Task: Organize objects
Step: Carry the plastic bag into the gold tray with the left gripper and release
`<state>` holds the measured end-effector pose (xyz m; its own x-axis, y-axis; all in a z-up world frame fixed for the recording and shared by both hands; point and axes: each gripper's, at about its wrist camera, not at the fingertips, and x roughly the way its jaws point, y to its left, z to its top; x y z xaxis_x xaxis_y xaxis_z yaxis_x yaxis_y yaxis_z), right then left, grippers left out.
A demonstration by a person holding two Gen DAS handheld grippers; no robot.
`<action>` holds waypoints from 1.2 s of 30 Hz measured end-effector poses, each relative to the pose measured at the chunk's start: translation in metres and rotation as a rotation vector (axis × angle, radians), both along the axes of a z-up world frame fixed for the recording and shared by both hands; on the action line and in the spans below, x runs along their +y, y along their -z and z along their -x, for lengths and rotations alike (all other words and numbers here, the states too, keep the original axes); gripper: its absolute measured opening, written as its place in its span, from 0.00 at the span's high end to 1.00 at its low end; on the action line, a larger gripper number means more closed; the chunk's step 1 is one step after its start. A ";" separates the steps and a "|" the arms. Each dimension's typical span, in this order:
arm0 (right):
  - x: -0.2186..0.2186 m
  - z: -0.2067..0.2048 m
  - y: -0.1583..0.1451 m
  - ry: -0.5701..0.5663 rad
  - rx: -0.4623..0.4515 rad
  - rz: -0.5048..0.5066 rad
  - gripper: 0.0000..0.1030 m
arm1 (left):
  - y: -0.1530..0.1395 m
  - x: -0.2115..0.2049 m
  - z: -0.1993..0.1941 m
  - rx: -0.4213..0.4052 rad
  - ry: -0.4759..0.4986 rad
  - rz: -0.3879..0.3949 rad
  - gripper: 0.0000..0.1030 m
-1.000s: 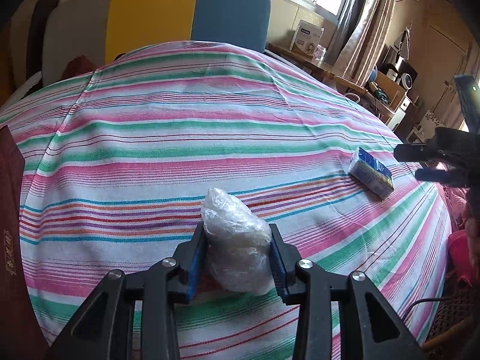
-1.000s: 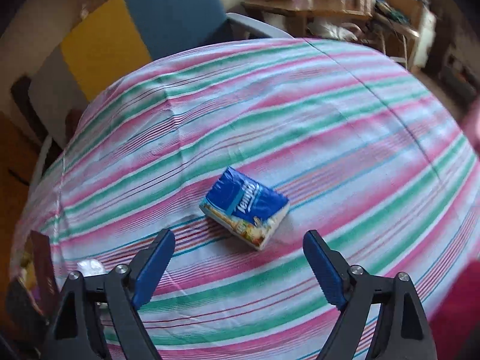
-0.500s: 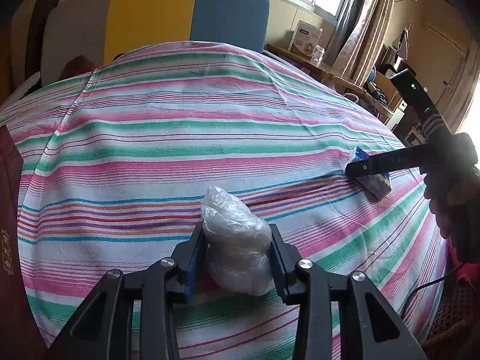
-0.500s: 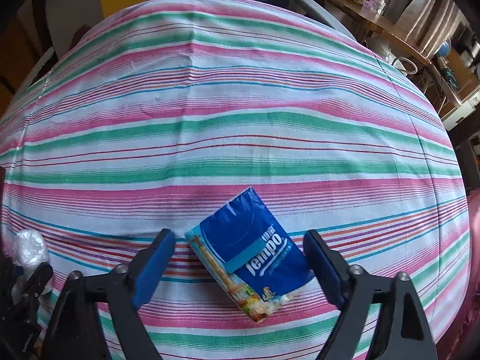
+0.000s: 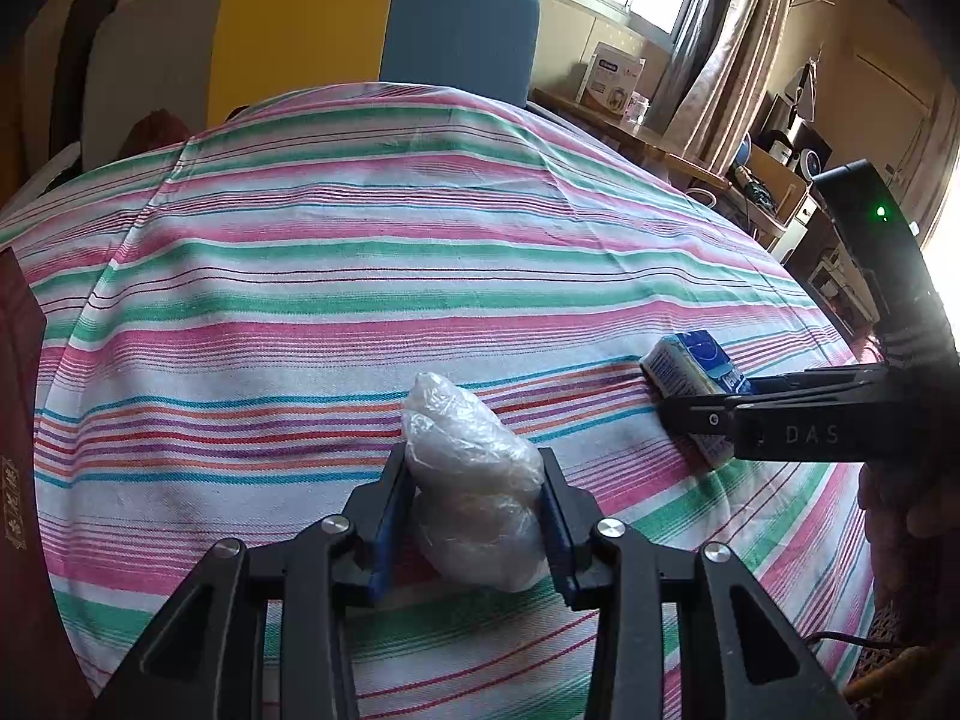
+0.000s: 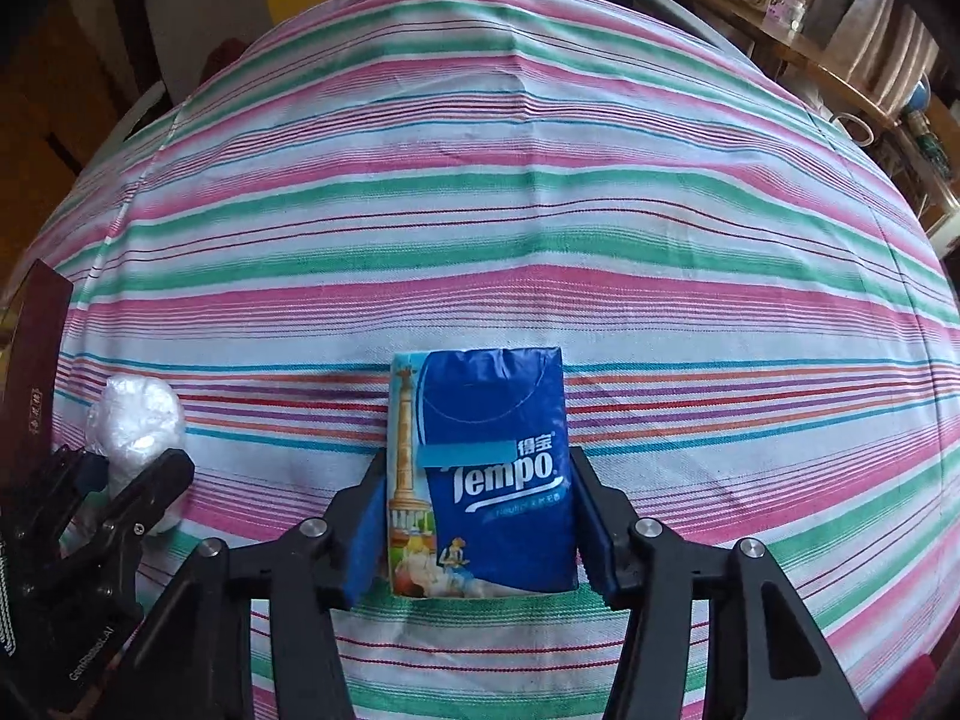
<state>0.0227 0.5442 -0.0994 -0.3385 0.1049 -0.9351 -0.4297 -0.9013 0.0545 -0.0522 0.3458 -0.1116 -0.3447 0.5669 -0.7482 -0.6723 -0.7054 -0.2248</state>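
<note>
Since a second ago your right gripper (image 6: 480, 531) has come down over the glossy blue rectangular tissue pack (image 6: 486, 468), and its jaws have just been closing; the blue pads now meet the pack's long sides as it lies flat on the woven striped cloth of the tabletop (image 6: 480, 228). Your left gripper (image 5: 474, 516) pinches the crinkled, lumpy clear plastic bag (image 5: 474, 480). Beyond stands a yellow-and-blue padded chair (image 5: 372, 30).

Bright window daylight, sharp focus, fisheye-warped edges
</note>
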 end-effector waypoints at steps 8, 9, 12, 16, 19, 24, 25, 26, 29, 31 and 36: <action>-0.002 -0.005 -0.001 -0.020 0.003 -0.027 0.45 | 0.000 0.002 -0.001 0.012 0.000 0.015 0.62; -0.002 -0.005 -0.001 -0.022 0.003 -0.030 0.45 | 0.000 0.002 -0.002 0.015 0.000 0.020 0.62; -0.001 -0.009 -0.002 -0.039 0.010 -0.040 0.45 | -0.001 0.004 -0.003 0.020 0.000 0.028 0.62; -0.011 -0.015 -0.003 -0.054 0.020 -0.067 0.46 | -0.003 0.005 -0.002 0.021 -0.001 0.044 0.63; -0.013 -0.018 -0.003 -0.058 0.026 -0.073 0.46 | -0.010 0.003 -0.008 0.031 -0.003 0.077 0.63; -0.016 -0.020 -0.004 -0.072 0.028 -0.080 0.46 | -0.041 -0.018 -0.028 0.049 0.017 0.030 0.64; -0.016 -0.020 -0.004 -0.073 0.028 -0.084 0.46 | -0.048 -0.023 -0.033 0.058 0.019 0.025 0.64; -0.018 -0.022 -0.004 -0.071 0.030 -0.087 0.45 | -0.055 -0.029 -0.038 0.063 0.022 0.017 0.64; -0.023 -0.013 -0.004 -0.069 0.031 -0.085 0.44 | -0.076 -0.050 -0.052 0.060 0.032 -0.022 0.64; -0.018 -0.009 -0.001 -0.070 0.030 -0.087 0.44 | -0.088 -0.064 -0.061 0.078 0.043 -0.035 0.63; -0.021 -0.009 0.001 -0.075 0.030 -0.111 0.45 | -0.110 -0.109 -0.064 0.090 0.000 -0.067 0.63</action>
